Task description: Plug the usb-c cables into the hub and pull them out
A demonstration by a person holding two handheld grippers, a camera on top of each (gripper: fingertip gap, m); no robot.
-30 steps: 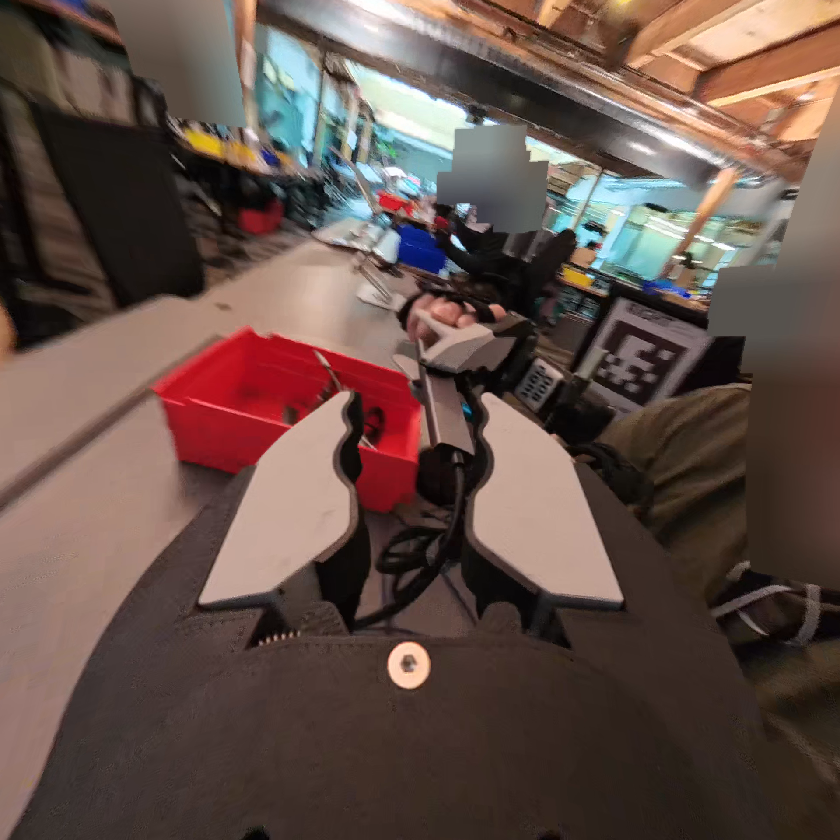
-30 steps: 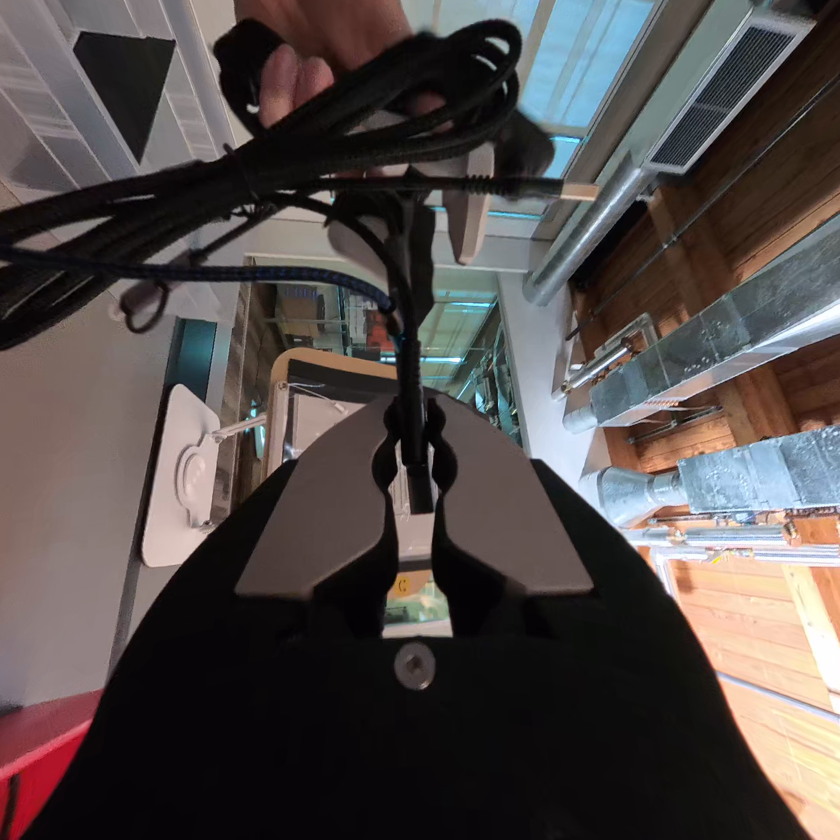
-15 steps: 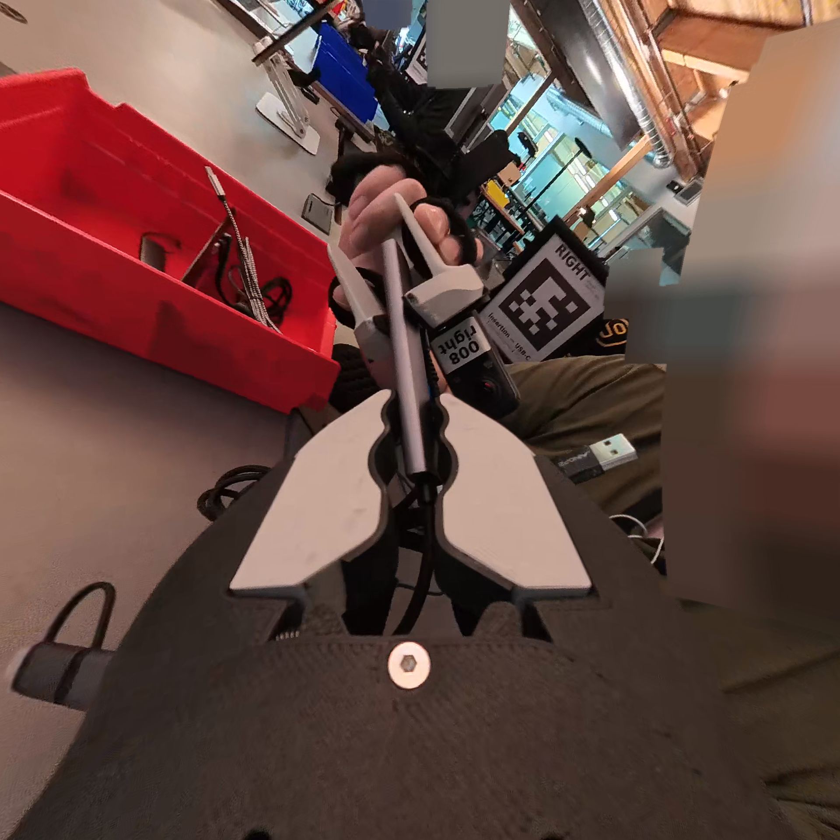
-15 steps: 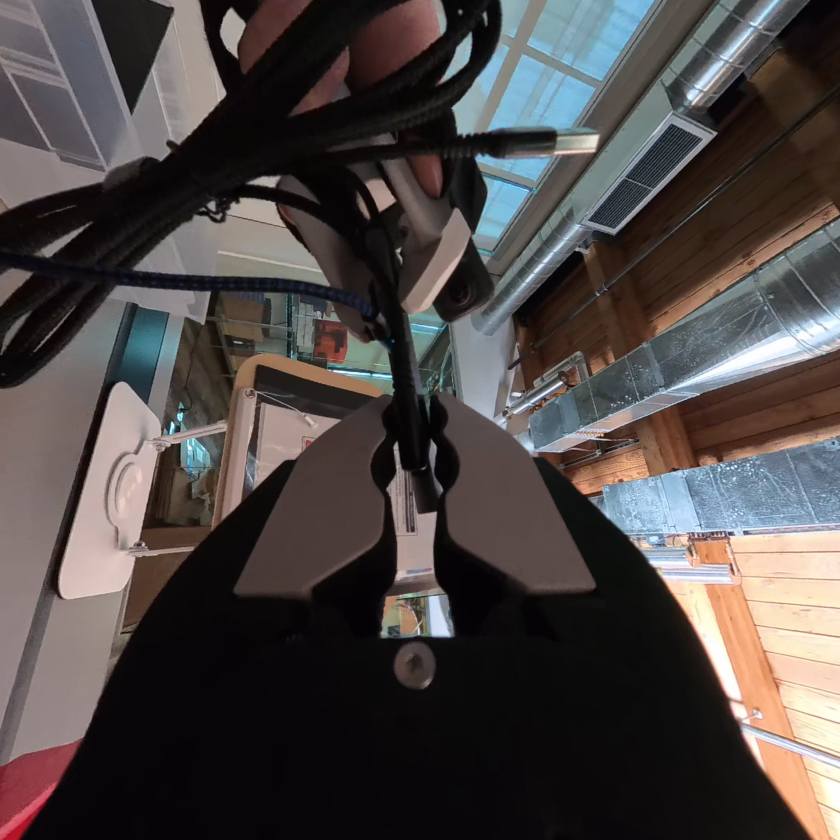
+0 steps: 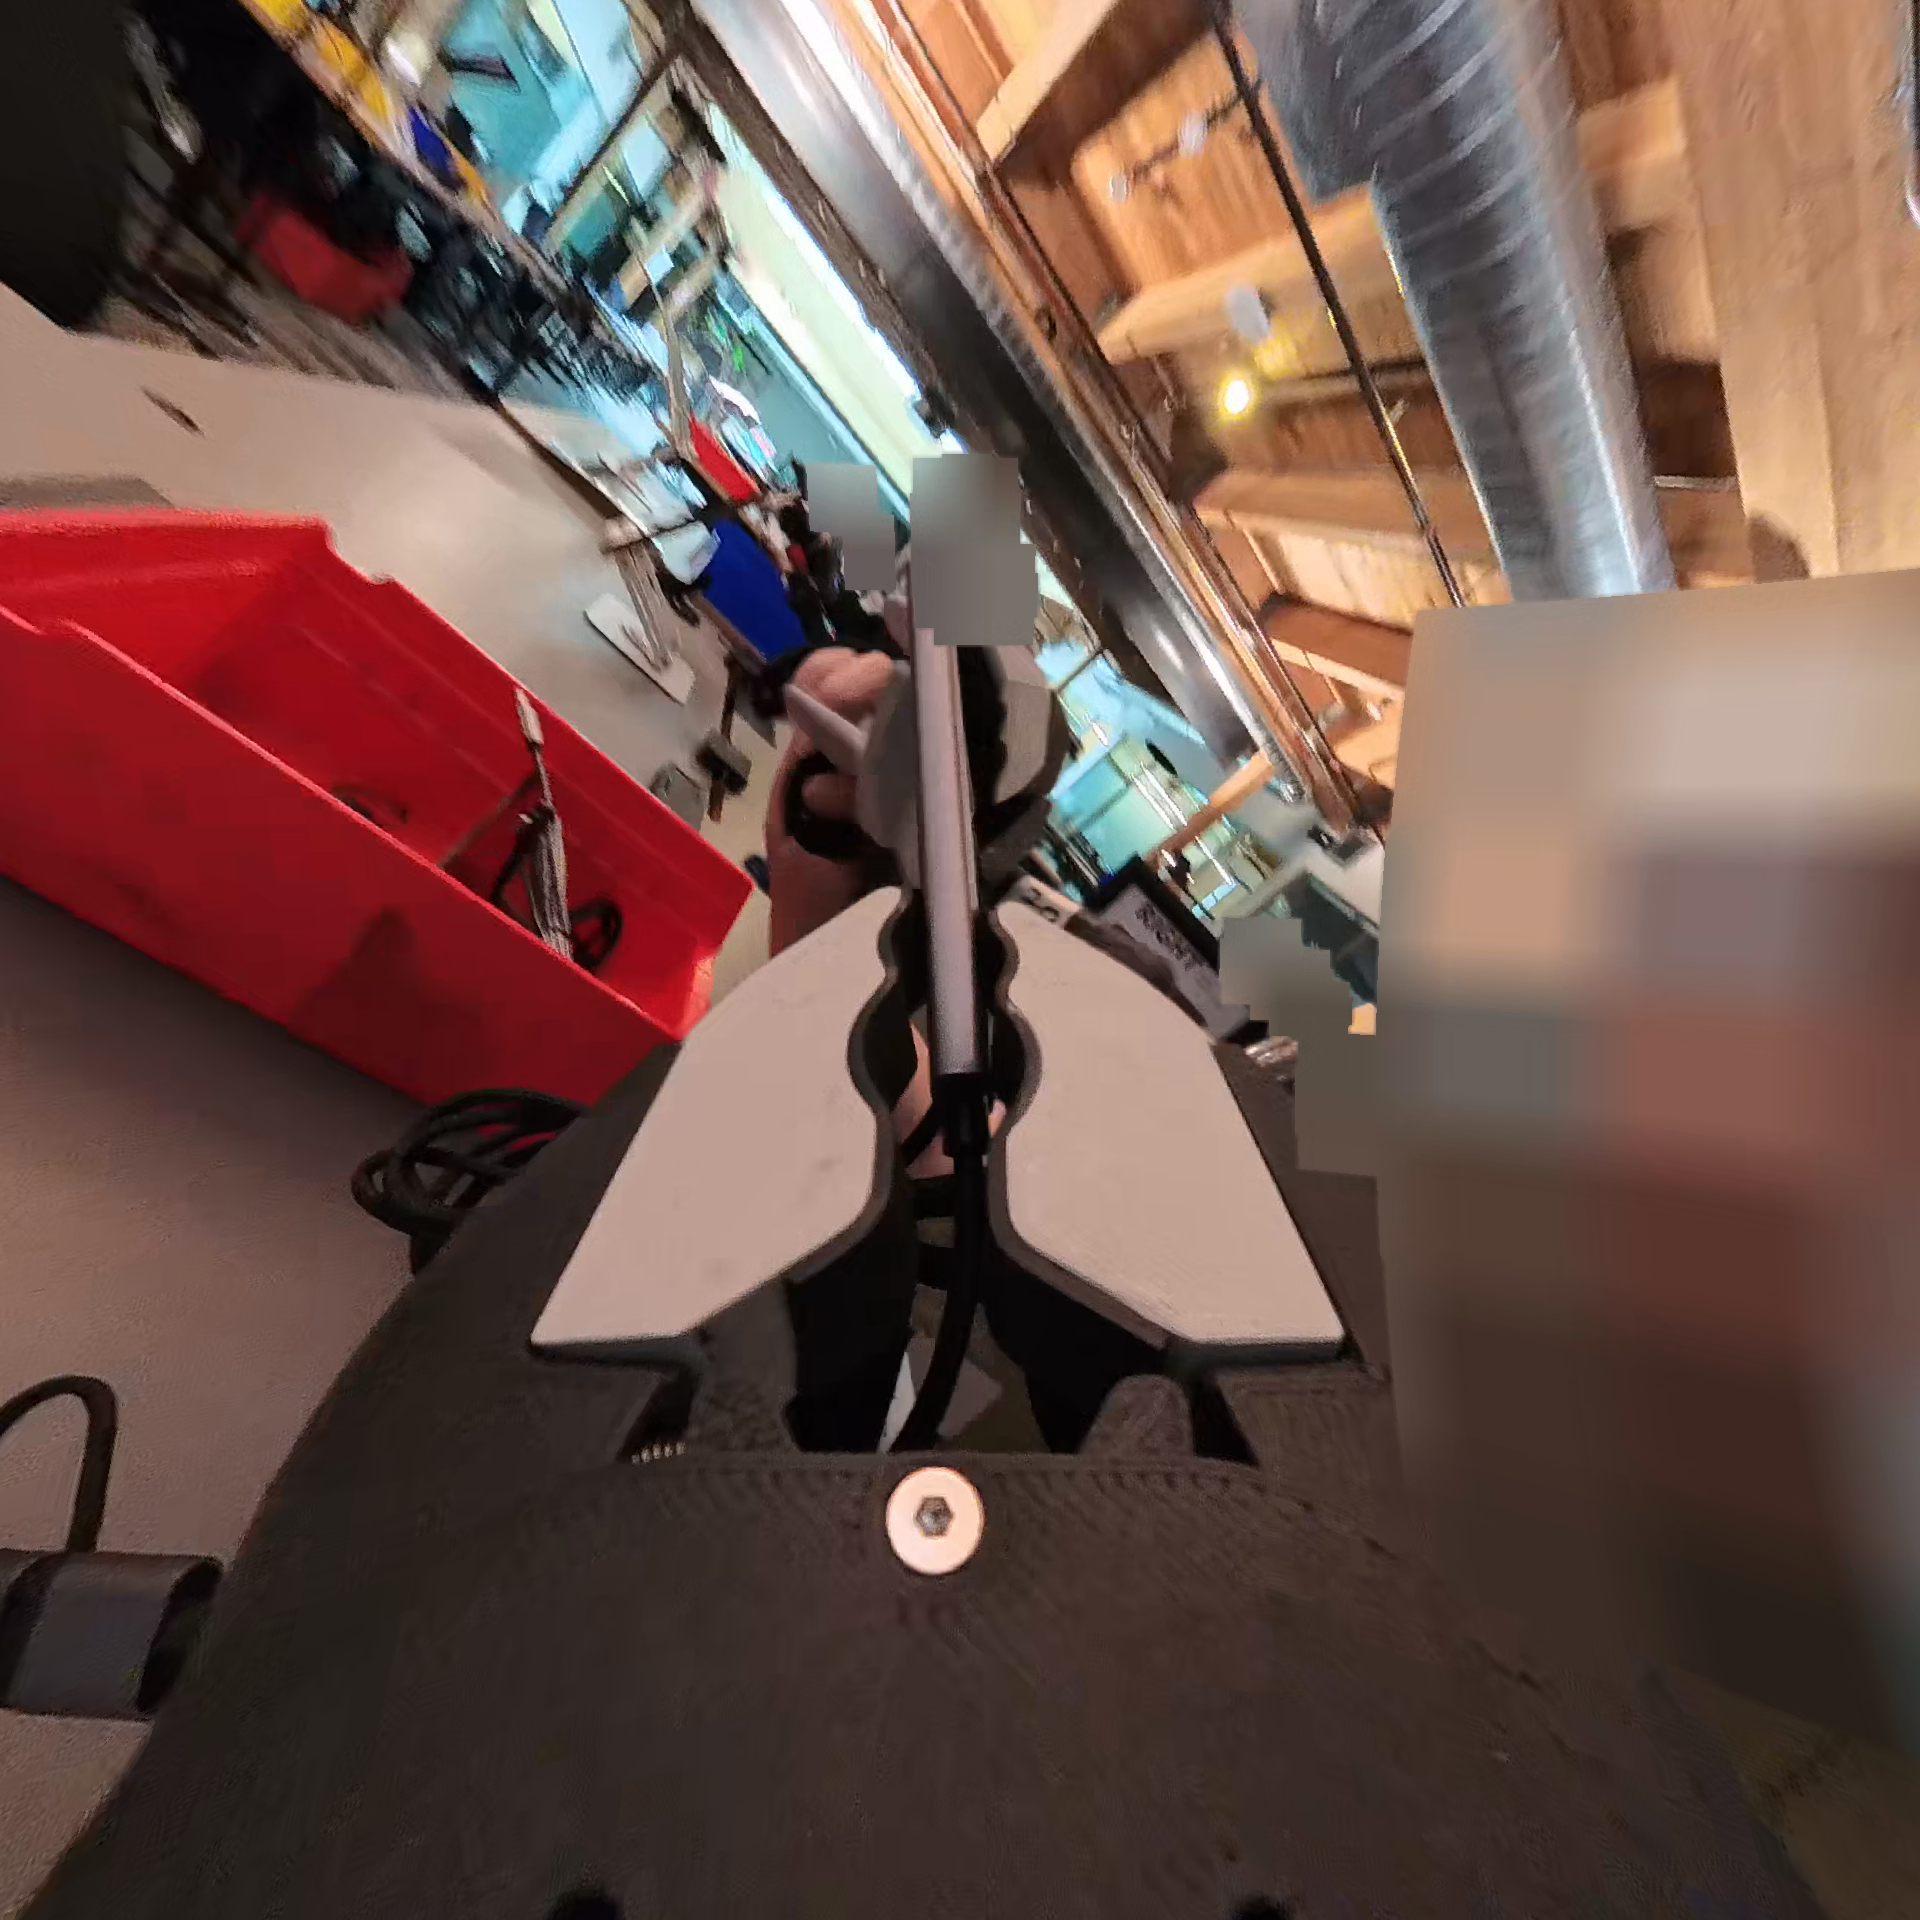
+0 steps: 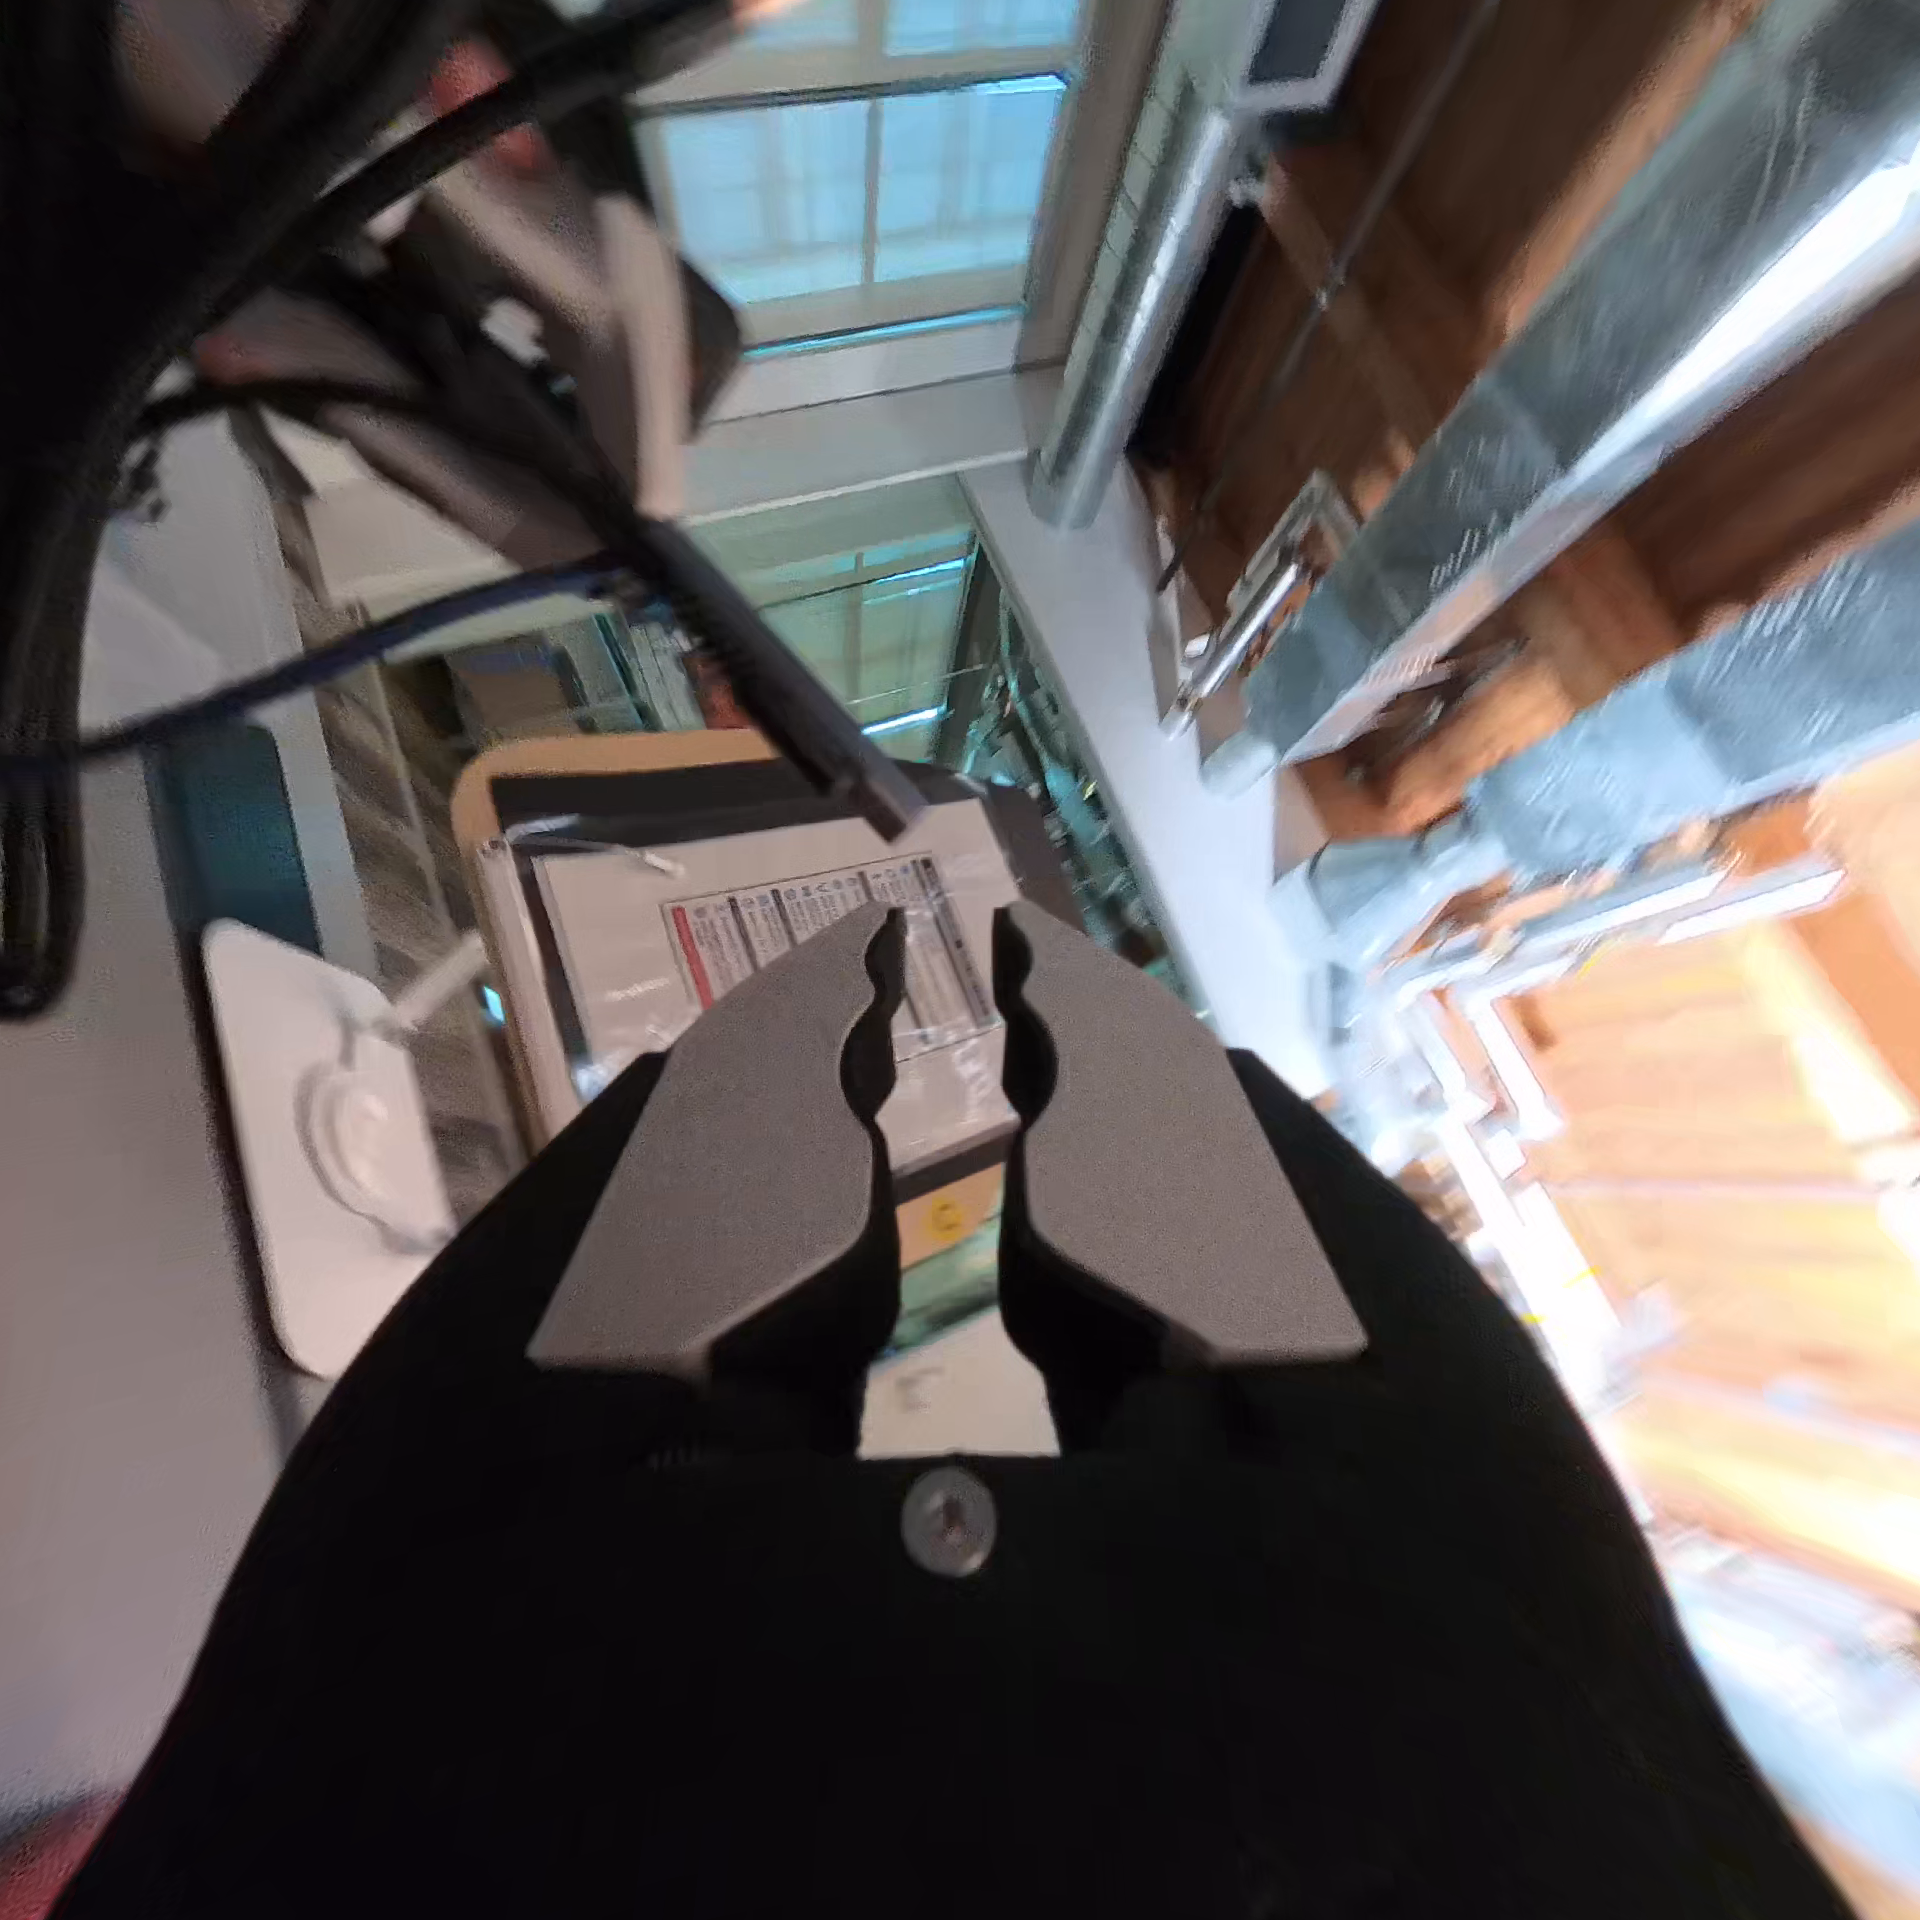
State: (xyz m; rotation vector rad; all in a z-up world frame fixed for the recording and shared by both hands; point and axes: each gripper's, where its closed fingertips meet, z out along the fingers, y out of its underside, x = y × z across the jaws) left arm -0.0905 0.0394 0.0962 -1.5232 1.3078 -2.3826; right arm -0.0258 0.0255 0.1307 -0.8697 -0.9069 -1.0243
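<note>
The left gripper [image 5: 943, 925] has its jaws clamped on the slim grey hub [image 5: 948, 831], held above the surface. The right gripper [image 6: 943, 920] is parted and empty, a black cable plug [image 6: 831, 764] dangling just beyond.

The left gripper [image 5: 943, 935] clamps a slim grey hub [image 5: 948, 852] standing edge-on between its fingers; a red bin [image 5: 312, 790] sits to its left.

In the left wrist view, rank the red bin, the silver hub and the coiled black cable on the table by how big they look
1. Red bin, largest.
2. Silver hub, though nearer the camera, clamped in the left hand-held gripper.
3. Coiled black cable, partly hidden, so its ranking against the hub is unsure.
</note>
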